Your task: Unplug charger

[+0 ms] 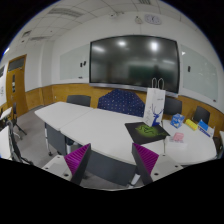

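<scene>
Gripper view — gripper (112, 160) open; white tables (85, 122); wall screen (133, 60).

No text, label, brand, number or sign can be read here.

Gripper (112, 164) held level, raised; fingers spread wide apart, magenta pads (77, 160) facing inward, nothing between.

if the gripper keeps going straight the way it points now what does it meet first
Probably the white table: the open gripper points over its near edge, with nothing between its fingers. Beyond that lie a blue chair and the wall screen, though depth is hard to judge.
</scene>
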`<action>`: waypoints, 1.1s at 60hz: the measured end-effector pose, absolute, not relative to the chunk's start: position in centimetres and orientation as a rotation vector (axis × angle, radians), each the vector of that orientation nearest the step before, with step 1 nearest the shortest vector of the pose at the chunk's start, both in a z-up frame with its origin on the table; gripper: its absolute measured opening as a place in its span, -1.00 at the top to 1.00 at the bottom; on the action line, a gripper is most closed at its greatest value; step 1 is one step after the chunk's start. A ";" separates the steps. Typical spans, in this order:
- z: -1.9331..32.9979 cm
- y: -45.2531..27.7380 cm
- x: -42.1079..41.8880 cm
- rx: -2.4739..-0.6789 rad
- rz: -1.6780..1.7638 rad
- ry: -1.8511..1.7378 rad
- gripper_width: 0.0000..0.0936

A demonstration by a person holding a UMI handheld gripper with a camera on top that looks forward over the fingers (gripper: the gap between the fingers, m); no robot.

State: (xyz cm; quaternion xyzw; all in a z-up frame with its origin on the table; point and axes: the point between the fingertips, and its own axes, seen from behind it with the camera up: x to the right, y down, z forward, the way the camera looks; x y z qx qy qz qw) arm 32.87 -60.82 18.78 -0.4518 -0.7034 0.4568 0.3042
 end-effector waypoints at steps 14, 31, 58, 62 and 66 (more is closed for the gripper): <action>17.7 -53.2 27.1 -1.271 1.126 -1.770 -0.82; 16.2 -40.2 20.8 -1.371 0.984 -1.611 -0.82; 11.0 -29.7 11.8 -1.452 0.912 -1.468 -0.83; 9.8 -29.4 9.8 -1.441 0.919 -1.467 -0.82; 8.6 -29.6 7.6 -1.408 0.936 -1.483 -0.82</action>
